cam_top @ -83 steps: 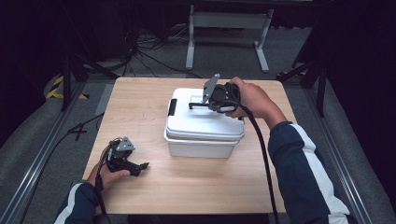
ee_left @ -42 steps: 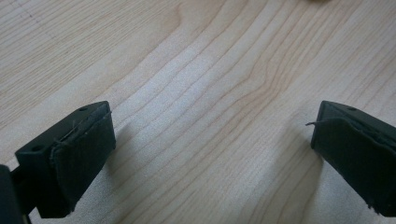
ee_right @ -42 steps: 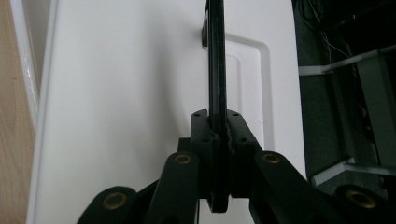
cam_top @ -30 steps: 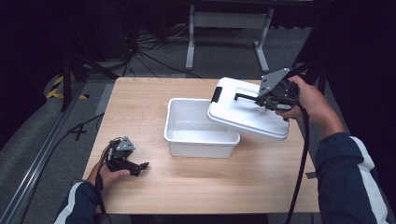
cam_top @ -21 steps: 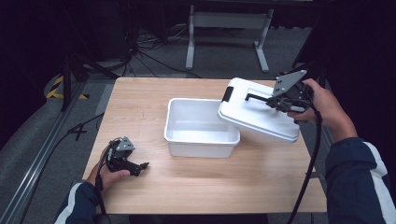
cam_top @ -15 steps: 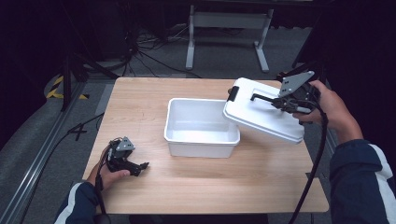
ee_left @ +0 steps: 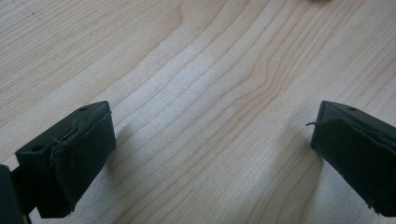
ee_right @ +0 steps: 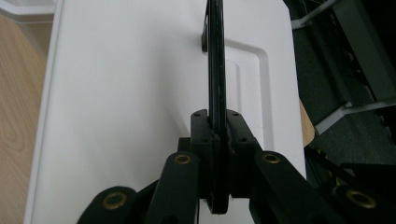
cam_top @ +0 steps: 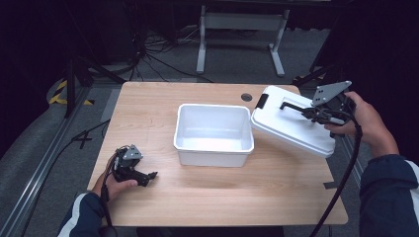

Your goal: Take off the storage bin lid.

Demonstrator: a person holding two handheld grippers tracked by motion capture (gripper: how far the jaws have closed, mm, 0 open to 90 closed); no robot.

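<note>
My right tool (cam_top: 310,111) is clamped on the black handle (ee_right: 215,60) of the lid (cam_top: 291,127), held tilted at 3 o'clock of the open tub (cam_top: 213,133). Left tool (cam_top: 143,176) rests agape on the surface (cam_top: 232,197). Next, I judge: lower the lid flat.

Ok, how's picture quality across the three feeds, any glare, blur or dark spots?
High view: table evenly lit, surroundings nearly black. Left gripper view: wood grain sharp, jaw pads soft, casting faint shadows. Right gripper view: lid bright, near washed out; handle dark, slightly blurred.
</note>
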